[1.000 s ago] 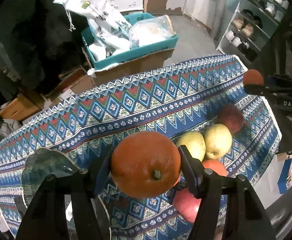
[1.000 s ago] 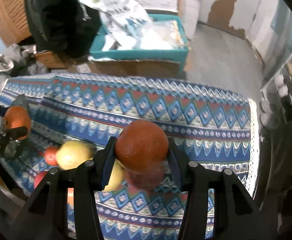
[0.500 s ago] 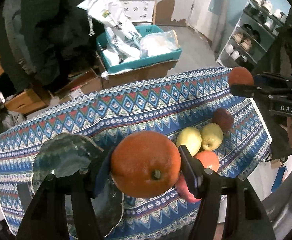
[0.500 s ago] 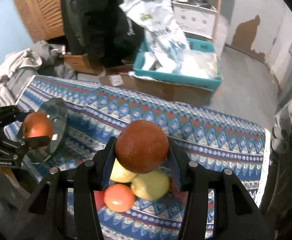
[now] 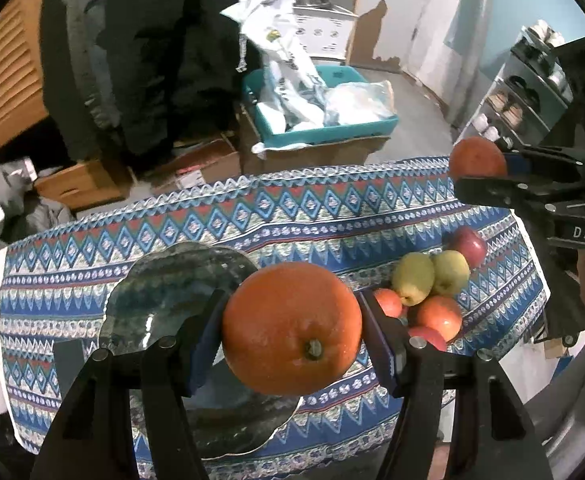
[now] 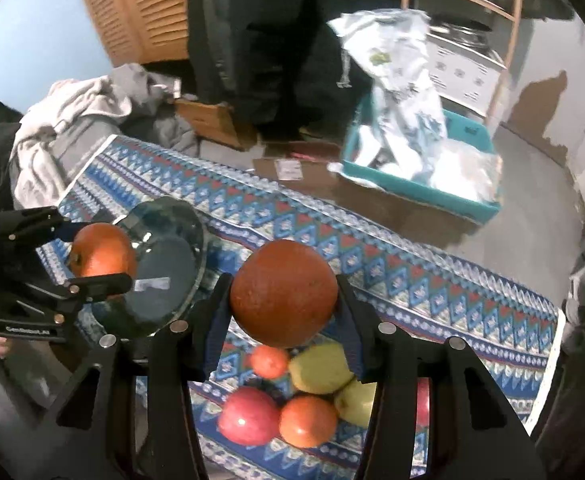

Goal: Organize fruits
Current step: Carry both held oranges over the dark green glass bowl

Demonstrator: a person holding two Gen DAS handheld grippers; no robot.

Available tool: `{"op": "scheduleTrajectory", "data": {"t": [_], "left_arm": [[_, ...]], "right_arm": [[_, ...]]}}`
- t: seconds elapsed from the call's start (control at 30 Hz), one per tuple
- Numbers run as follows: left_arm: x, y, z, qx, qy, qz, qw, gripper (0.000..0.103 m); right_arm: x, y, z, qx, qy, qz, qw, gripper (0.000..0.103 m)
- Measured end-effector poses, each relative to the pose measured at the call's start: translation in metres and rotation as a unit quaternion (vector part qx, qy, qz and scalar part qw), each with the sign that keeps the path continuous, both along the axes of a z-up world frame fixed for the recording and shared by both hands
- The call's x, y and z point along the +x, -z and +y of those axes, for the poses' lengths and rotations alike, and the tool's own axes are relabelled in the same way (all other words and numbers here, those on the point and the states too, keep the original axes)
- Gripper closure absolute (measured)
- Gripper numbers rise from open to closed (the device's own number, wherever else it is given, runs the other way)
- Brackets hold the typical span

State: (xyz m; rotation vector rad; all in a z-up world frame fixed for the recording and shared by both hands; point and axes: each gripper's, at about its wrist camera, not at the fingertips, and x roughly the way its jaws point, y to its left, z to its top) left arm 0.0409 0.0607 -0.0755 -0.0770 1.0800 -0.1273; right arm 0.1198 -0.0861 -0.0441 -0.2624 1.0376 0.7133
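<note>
Your left gripper (image 5: 292,330) grasps a bright orange (image 5: 292,328) above the glass plate (image 5: 164,292), while your right gripper (image 6: 284,300) clenches a darker orange (image 6: 283,292) above the fruit pile (image 6: 304,396).

The left gripper (image 5: 292,336) clamps a large orange (image 5: 292,328) between its blue-padded fingers (image 5: 376,344), stem end facing the camera, above a dark glass plate (image 5: 164,292) that lies on the blue patterned tablecloth (image 5: 252,220). To the right on the cloth sits a cluster of yellow-green and red apples (image 5: 432,292). At the right edge the right gripper (image 5: 480,168) grips a second orange (image 5: 477,158) above the table's far corner.
</note>
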Motion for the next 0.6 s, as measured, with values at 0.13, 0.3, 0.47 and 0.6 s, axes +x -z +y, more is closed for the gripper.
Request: {"op": "scheduleTrajectory", "data": {"t": [0.13, 0.3, 0.47, 0.6], "left_arm": [[-0.007, 0.001, 0.015, -0.001, -0.012, -0.002, 0.9999, 0.037], [-0.014, 0.002, 0.035, -0.007, -0.028, -0.002, 0.9996, 0.037], [-0.021, 0.007, 0.055, -0.01, -0.044, 0.0, 0.999, 0.037], [-0.027, 0.013, 0.072, -0.017, -0.059, 0.006, 0.9981, 0.037]], "right_arm": [[-0.002, -0.001, 0.022, -0.001, -0.017, 0.003, 1.0, 0.054], [-0.004, 0.0, 0.049, -0.004, -0.036, 0.006, 0.999, 0.054], [-0.006, 0.003, 0.077, -0.009, -0.056, 0.011, 0.998, 0.054], [-0.008, 0.005, 0.1, -0.009, -0.072, 0.017, 0.997, 0.054]]}}
